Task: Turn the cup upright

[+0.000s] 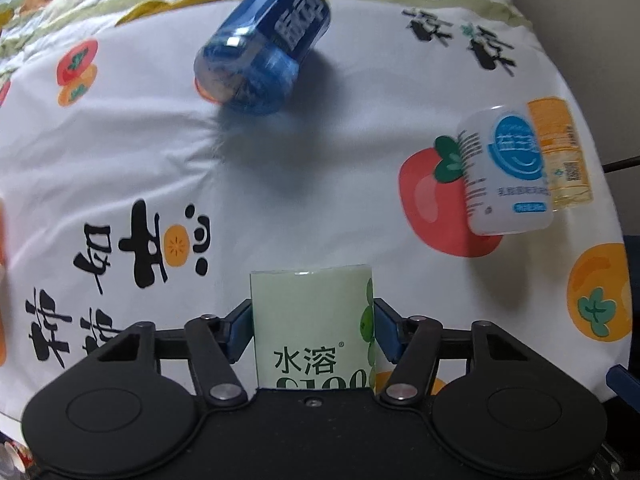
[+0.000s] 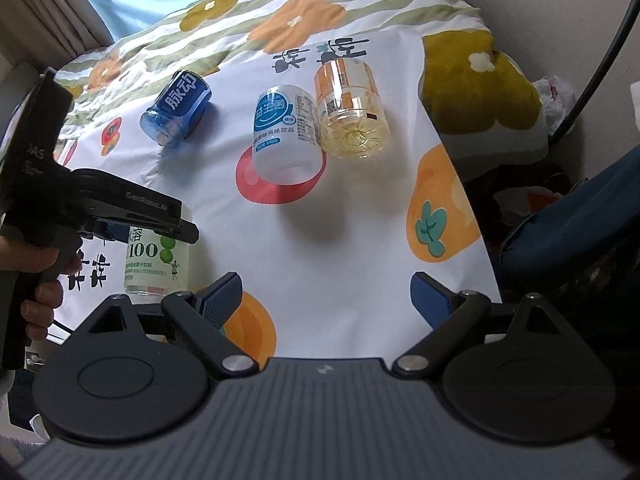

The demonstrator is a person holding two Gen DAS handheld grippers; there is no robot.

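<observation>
**Green cup pinched in your left gripper**

Green-labelled and pale, the cup [image 1: 310,326] is sitting between the blue pads of your left gripper [image 1: 310,330], and both pads are pressing against its sides. From the right wrist view the same cup [image 2: 158,262] is standing on the printed cloth [image 2: 352,216] at the near left, its label reading right way up, with the black body of your left gripper clamped over its upper part and your hand [image 2: 38,280] wrapping the handle (whether the cup's base is fully resting on the cloth is hard to tell).

Your right gripper [image 2: 326,296] is hanging above the cloth with its fingers spread wide and nothing between them, well apart from the cup.

Three other containers are lying on their sides farther up the cloth. A blue one [image 2: 176,108] is lying at the far left, blurred in the left wrist view. A white one [image 2: 284,132] is lying in the middle over a red fruit print, and a yellow one [image 2: 352,108] is touching its right side.
</observation>
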